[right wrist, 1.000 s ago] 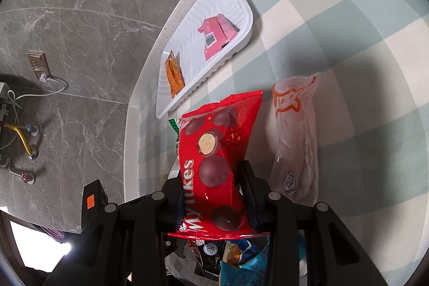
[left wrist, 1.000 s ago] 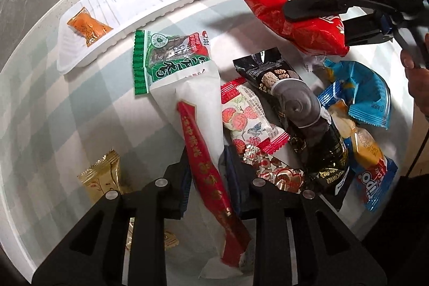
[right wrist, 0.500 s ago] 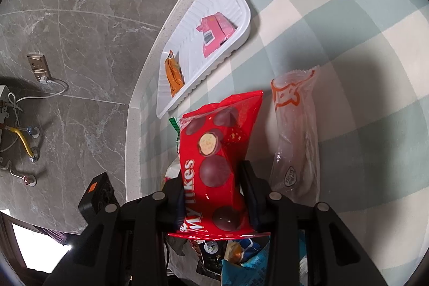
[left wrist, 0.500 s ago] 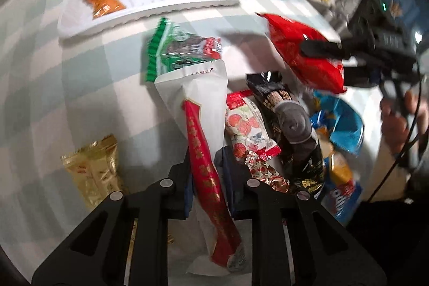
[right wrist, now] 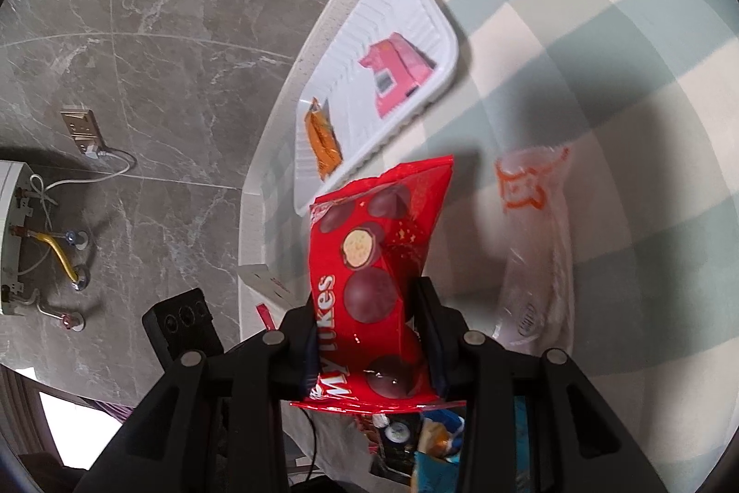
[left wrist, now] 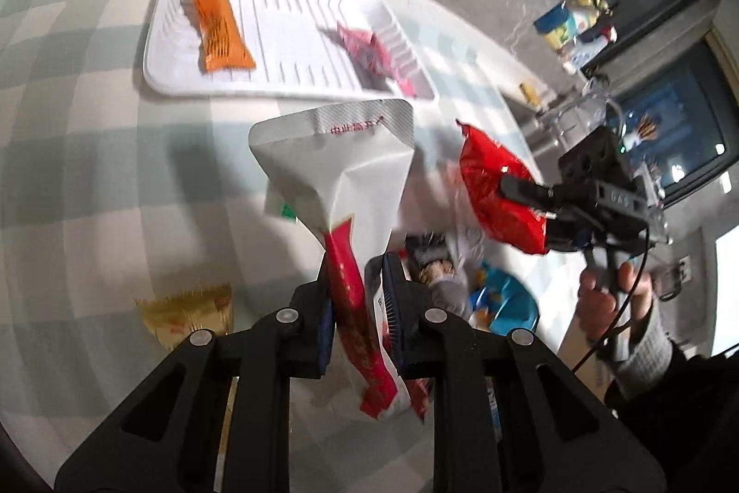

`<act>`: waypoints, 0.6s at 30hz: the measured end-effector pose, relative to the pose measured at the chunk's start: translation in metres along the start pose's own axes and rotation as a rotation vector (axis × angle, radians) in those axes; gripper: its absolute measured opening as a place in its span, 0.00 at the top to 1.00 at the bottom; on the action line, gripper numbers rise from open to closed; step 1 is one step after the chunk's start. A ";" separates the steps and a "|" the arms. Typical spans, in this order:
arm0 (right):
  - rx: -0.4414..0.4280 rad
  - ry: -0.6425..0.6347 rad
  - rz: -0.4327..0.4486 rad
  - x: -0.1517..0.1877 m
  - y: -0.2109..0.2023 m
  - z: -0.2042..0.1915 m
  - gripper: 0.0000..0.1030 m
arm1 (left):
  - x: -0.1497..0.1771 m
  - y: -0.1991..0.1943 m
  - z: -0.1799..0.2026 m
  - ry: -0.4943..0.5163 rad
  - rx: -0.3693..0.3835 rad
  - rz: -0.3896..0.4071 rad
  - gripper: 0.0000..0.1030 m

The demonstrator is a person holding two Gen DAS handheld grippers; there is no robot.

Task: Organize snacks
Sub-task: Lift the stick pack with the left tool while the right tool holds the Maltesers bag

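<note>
White pouch (left wrist: 342,188) lifted off pile, hiding green packet; both jaws clamped, right on red bag (right wrist: 374,276).

The white tray (left wrist: 295,77) sits at the far edge of the table (left wrist: 92,169). Its middle is bare between the orange packet (left wrist: 217,26) at one end and the pink packet (left wrist: 374,54) at the other. Open checked cloth lies between the tray and the gold packet (left wrist: 189,308) near the table's near edge. The right tool (left wrist: 531,202), clamped on the red Mylikes bag (left wrist: 499,192), hangs to one side of that route. A clear wrapper (right wrist: 536,257) lies on the cloth just beside it, and a heap of mixed snacks (left wrist: 489,289) crowds the table below.
</note>
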State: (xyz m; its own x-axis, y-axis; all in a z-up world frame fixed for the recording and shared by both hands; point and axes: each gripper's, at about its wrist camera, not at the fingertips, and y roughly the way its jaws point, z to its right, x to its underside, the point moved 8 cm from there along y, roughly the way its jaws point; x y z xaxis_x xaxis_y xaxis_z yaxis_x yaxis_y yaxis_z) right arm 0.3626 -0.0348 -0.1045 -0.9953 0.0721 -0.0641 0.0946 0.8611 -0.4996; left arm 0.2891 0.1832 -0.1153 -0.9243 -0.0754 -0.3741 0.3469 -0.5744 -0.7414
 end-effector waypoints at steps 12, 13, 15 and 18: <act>-0.060 0.011 0.016 -0.028 0.002 -0.020 0.61 | -0.047 -0.021 -0.003 -0.061 0.108 0.083 0.85; -0.064 0.012 0.016 -0.031 0.003 -0.021 0.61 | -0.053 -0.023 -0.005 -0.076 0.126 0.094 0.88; -0.070 0.014 0.017 -0.036 0.004 -0.023 0.61 | -0.060 -0.027 -0.006 -0.101 0.158 0.115 0.89; -0.074 0.010 0.018 -0.043 0.007 -0.027 0.61 | -0.080 -0.035 -0.008 -0.121 0.184 0.161 0.89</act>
State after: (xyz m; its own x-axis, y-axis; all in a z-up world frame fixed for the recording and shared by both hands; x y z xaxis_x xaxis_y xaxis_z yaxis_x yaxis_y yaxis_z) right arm 0.4052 -0.0183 -0.0814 -0.9937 0.0924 -0.0633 0.1108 0.8946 -0.4330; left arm 0.3527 0.2159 -0.0643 -0.8756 -0.2684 -0.4016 0.4666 -0.6850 -0.5596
